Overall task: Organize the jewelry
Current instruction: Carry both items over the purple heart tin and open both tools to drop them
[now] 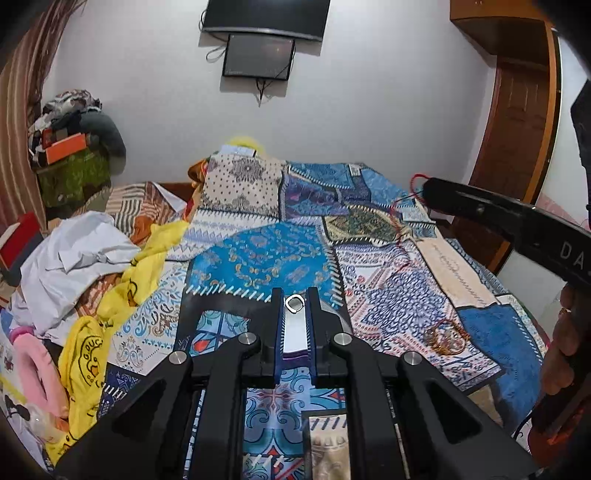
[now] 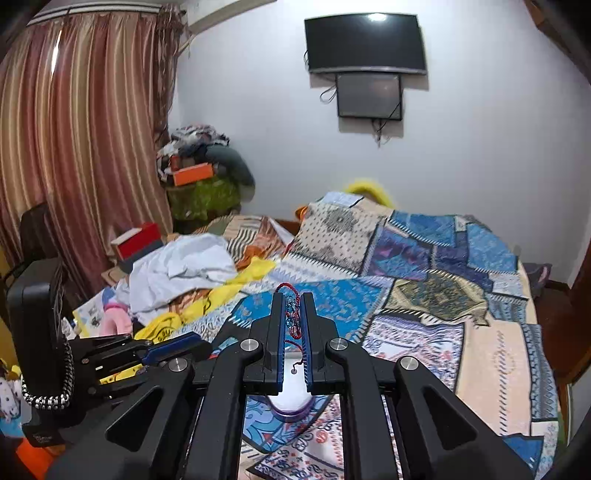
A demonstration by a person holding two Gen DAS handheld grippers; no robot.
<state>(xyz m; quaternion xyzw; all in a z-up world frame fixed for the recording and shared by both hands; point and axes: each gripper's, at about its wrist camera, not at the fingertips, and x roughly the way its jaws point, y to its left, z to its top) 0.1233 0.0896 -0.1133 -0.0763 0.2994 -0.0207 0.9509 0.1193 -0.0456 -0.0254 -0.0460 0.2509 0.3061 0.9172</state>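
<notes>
While your right claw (image 2: 293,314) pinches the red cord (image 2: 294,321), carry it slowly. Your left claw (image 1: 294,304) grips a ring (image 1: 294,303); lower both gently to the white dish (image 2: 291,387) below.

Two wrist fisheyes above the bed (image 1: 258,254), facing the far wall.

Left view: low and close over the quilt, aimed at the TV (image 1: 264,16), right gripper (image 1: 424,192) at right edge. Right view: higher, further right, left gripper (image 2: 192,341) at lower left. Shared: bed, TV, clothes pile (image 2: 184,266).
</notes>
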